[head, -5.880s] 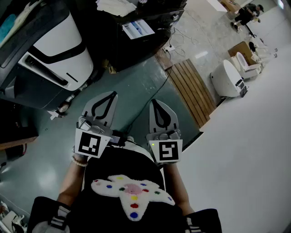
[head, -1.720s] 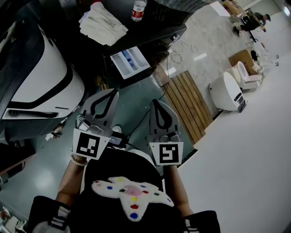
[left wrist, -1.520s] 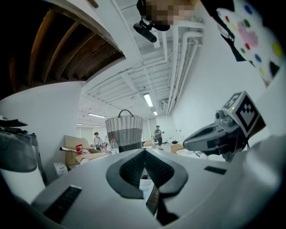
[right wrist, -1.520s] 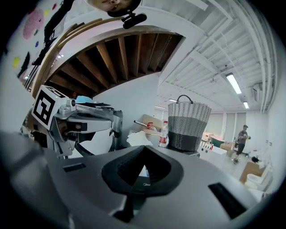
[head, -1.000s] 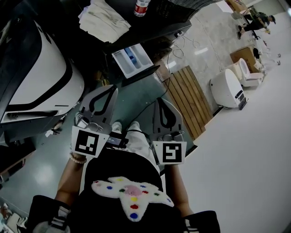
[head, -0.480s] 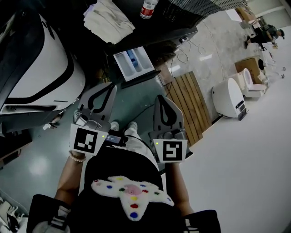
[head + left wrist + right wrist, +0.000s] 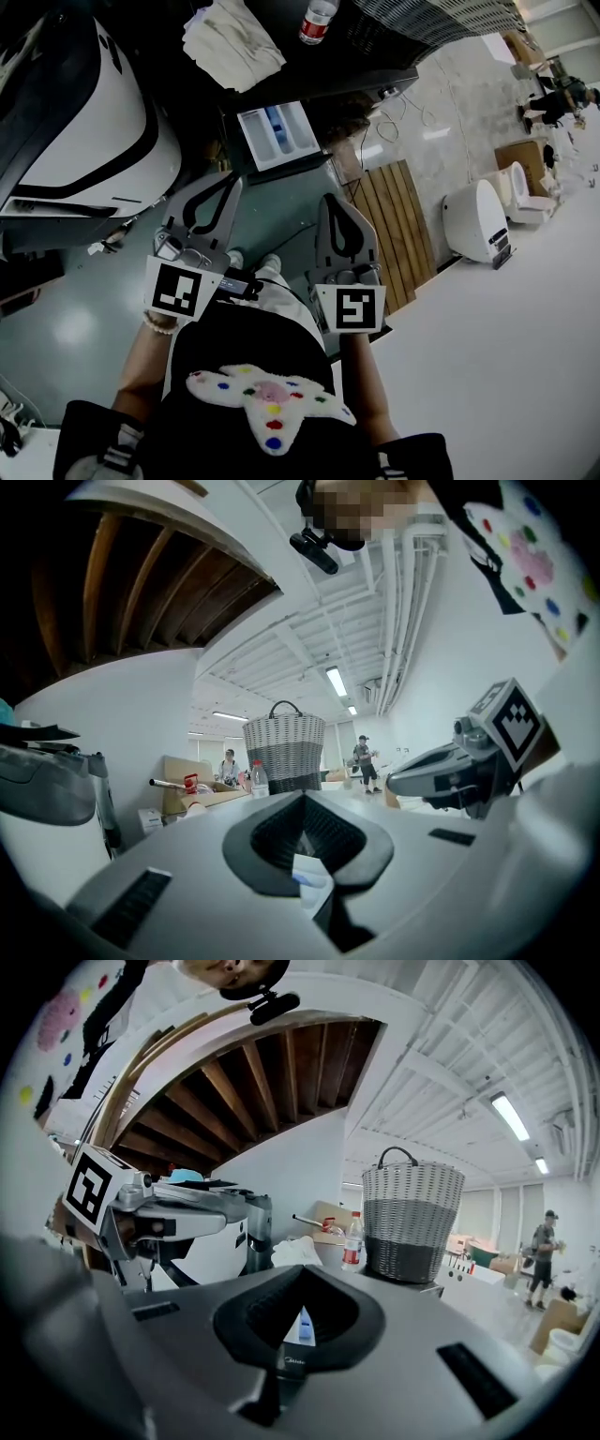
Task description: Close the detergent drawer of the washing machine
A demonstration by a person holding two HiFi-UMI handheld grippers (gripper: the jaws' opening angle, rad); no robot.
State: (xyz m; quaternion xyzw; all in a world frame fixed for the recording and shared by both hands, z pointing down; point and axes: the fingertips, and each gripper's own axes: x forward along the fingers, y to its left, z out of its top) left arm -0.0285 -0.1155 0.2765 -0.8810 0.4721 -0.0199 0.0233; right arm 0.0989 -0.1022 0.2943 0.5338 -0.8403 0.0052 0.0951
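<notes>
The white detergent drawer [image 7: 278, 134] with a blue compartment stands pulled out from the dark washing machine [image 7: 309, 80]. Both grippers are held level in front of the person, short of the drawer. My left gripper [image 7: 231, 181] is shut and empty, its tips just below and left of the drawer. My right gripper [image 7: 329, 200] is also shut and empty, below and right of it. In the left gripper view the drawer [image 7: 307, 878] shows through the loop of the closed jaws, with the right gripper [image 7: 450, 771] alongside. The right gripper view shows the drawer [image 7: 302, 1324] the same way.
On the machine's top lie a pale cloth [image 7: 234, 37], a water bottle [image 7: 317, 21] and a woven basket [image 7: 412, 1222]. A large white appliance [image 7: 84, 141] stands to the left. A wooden slat platform [image 7: 394, 230], floor cables and a white toilet-like unit [image 7: 478, 220] are at the right.
The drawer and machine have drawn nearer in the head view as the person came closer. The right gripper has edged forward. Both grippers stay shut; the drawer is still out.
</notes>
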